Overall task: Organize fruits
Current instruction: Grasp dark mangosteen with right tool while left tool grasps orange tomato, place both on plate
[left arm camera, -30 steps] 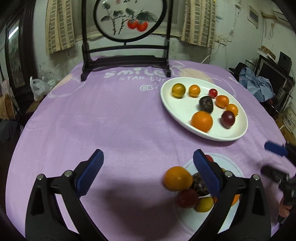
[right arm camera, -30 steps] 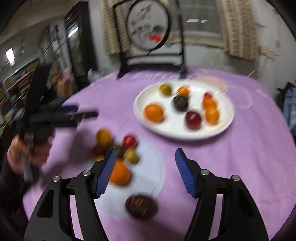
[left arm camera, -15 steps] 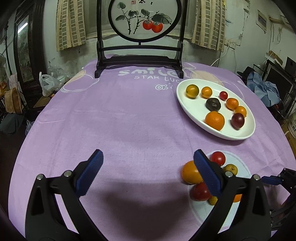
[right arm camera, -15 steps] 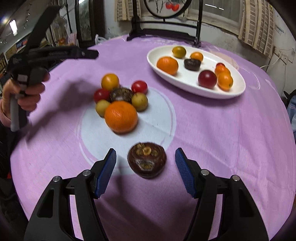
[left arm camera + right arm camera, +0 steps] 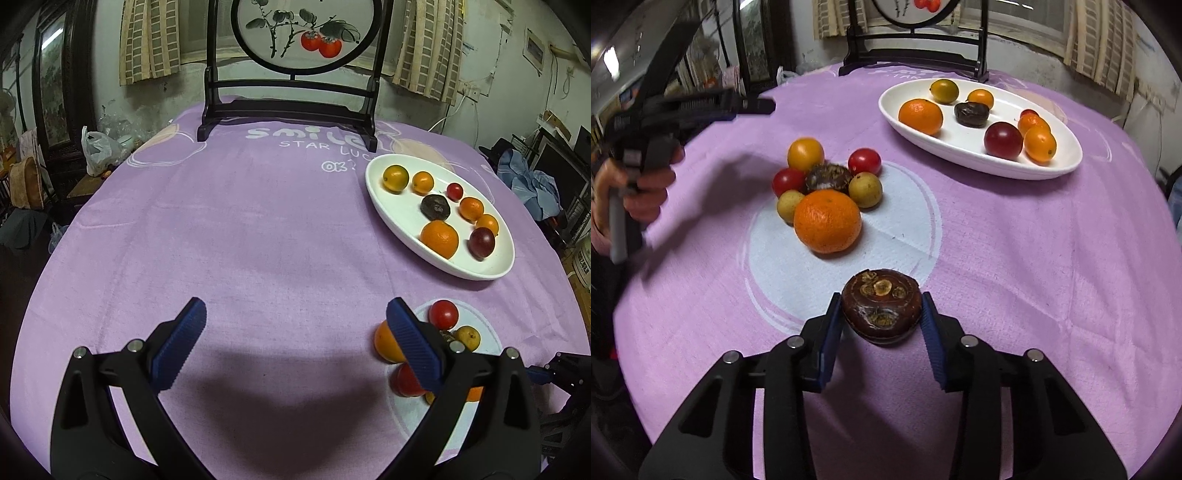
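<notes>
In the right wrist view my right gripper [image 5: 881, 325] is shut on a dark brown mangosteen [image 5: 881, 306] resting on the purple cloth by the near edge of a white circle [image 5: 905, 218]. A pile of fruit with a big orange [image 5: 827, 220] lies on that circle. A white oval plate [image 5: 1067, 162] farther right holds several fruits. My left gripper [image 5: 295, 343] is open and empty above bare cloth, left of the fruit pile [image 5: 443, 314]. The plate also shows in the left wrist view [image 5: 391, 218]. The left gripper also shows in the right wrist view [image 5: 750, 105].
A black-framed round painted screen [image 5: 291, 74] stands at the table's far edge. The round table has a purple cloth [image 5: 240, 229]. Clutter, a plastic bag [image 5: 99, 149] and furniture stand around the table.
My right gripper moved forward and closed on the mangosteen. My left gripper pulled back and left, away from the fruit pile, still open.
</notes>
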